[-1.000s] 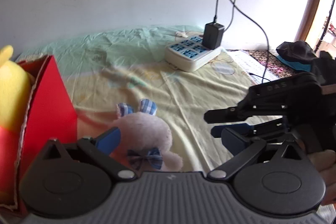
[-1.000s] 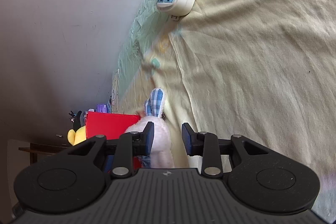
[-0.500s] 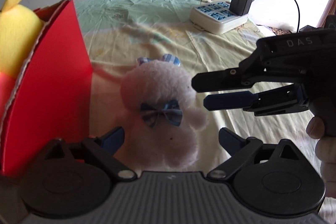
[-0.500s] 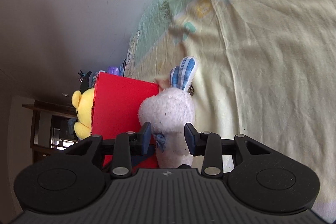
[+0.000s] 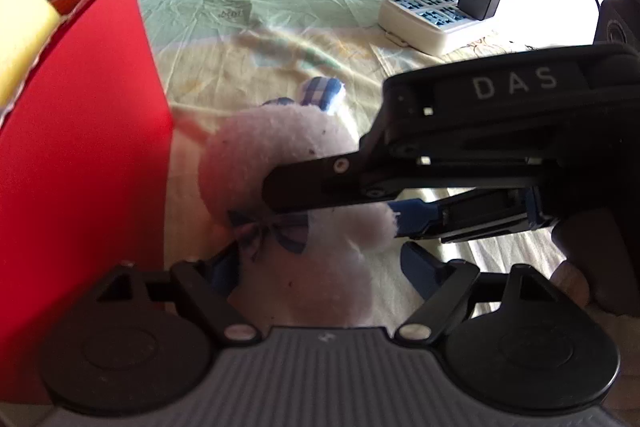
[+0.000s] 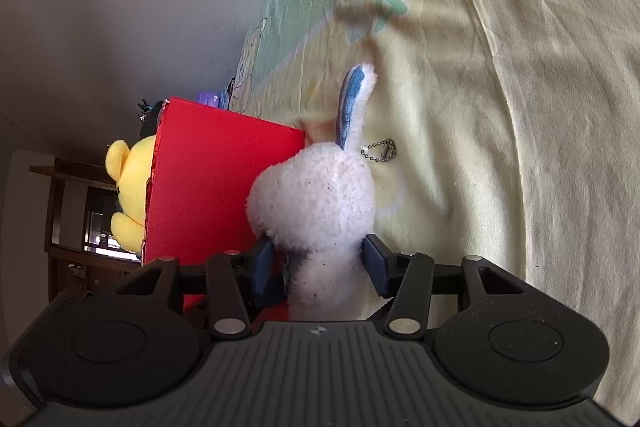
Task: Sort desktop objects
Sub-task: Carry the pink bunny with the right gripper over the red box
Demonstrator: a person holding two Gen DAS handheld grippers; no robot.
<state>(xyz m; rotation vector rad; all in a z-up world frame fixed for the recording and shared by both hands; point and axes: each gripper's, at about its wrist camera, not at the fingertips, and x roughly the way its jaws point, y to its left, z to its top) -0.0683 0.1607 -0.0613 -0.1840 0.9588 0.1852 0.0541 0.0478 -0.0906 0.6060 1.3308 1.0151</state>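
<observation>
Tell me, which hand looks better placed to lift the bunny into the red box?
Probably left. The left gripper straddles the bunny, jaws just closing, with the red box beside it. The right gripper also straddles it, but its jaws have just been opening.

White plush bunny [image 5: 288,163] on yellow sheet [image 5: 224,75], closing left gripper [image 5: 320,267] straddling it, right gripper [image 5: 332,203] across it, red box [image 5: 80,155] beside, power strip [image 5: 428,15] near far edge.

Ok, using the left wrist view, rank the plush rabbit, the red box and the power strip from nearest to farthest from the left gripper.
1. Plush rabbit: between the left gripper's fingers, dead ahead.
2. Red box: just to the picture's left, beside the rabbit.
3. Power strip: far back, upper right, near the wall.
</observation>
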